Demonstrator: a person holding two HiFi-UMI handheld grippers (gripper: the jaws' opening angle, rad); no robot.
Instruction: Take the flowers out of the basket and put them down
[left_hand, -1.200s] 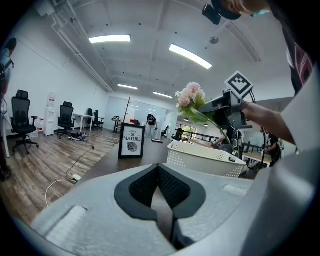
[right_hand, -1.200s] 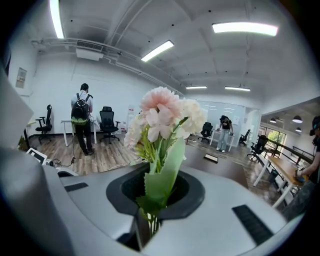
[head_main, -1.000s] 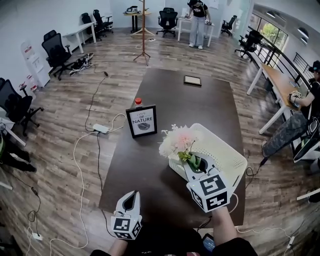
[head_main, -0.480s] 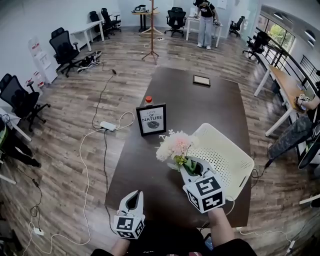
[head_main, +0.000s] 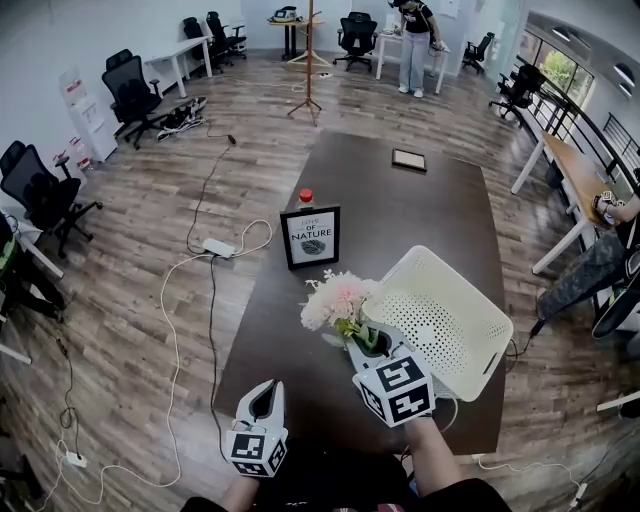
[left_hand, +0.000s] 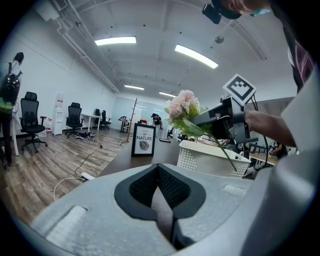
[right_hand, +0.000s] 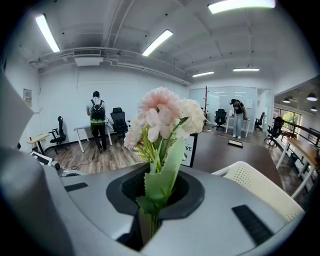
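both hand-held grippers are closed: the right (head_main: 366, 341) on the flowers (head_main: 335, 298) beside the basket (head_main: 462, 352), the left (head_main: 262, 401) empty.

table (head_main: 420, 200): long dark one, runs off down the room
sign (head_main: 310, 237): black frame, standing mid-table, reads "of NATURE"
bottle (head_main: 306, 197): red cap, just behind the sign
flat frame (head_main: 408, 160): lying near the table's far end
power strip (head_main: 217, 248): white, on the wood floor left of the table, cables trailing
coat stand (head_main: 308, 60): past the far end
office chairs (head_main: 133, 96): black, by the left wall
person (head_main: 415, 45): standing at a far desk
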